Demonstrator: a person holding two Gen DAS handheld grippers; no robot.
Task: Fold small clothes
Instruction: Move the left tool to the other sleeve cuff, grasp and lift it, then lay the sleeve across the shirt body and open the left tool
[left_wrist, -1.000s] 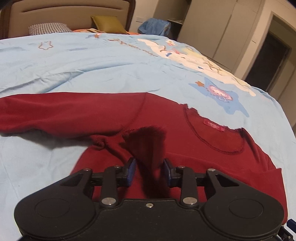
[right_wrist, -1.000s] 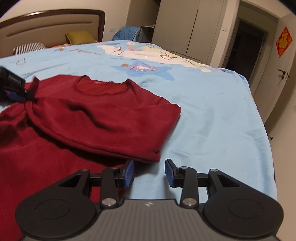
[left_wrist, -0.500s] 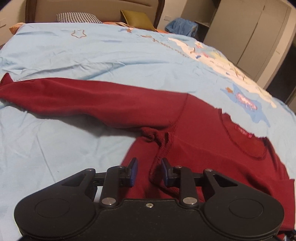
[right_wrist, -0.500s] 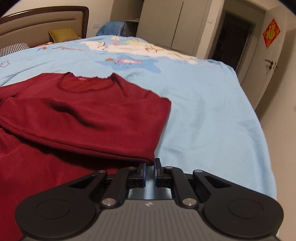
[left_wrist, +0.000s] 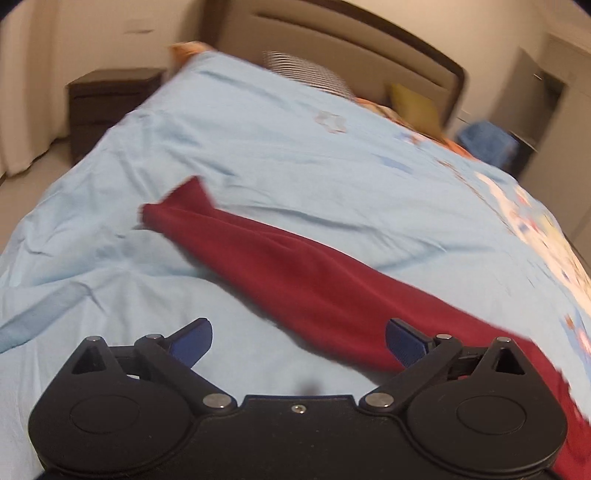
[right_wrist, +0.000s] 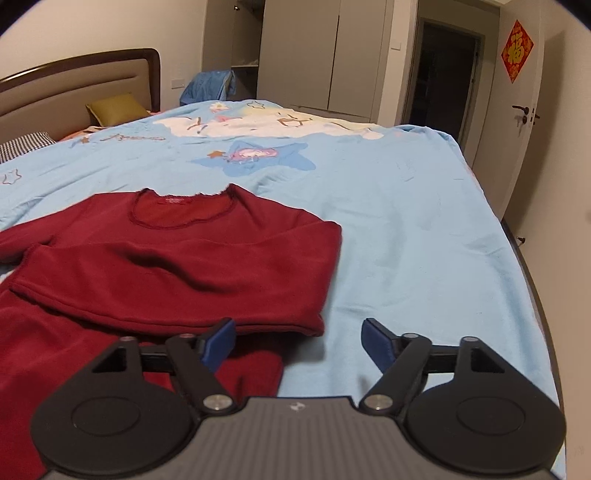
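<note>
Left gripper (left_wrist: 298, 344) has swung off the sweater body toward the outstretched sleeve (left_wrist: 295, 273); jaws just opened wide, nothing pinched. Right gripper (right_wrist: 297, 341) jaws just opened, standing apart over the folded edge. Red sweater (right_wrist: 184, 258) lies lower left on the blue bedspread (right_wrist: 406, 221), one side folded over.

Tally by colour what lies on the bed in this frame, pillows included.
Red: 1, the sweater
Yellow: 1, the cushion
Checked black-and-white: 1, the pillow
Light blue: 1, the bedcover
Total: 4
</note>
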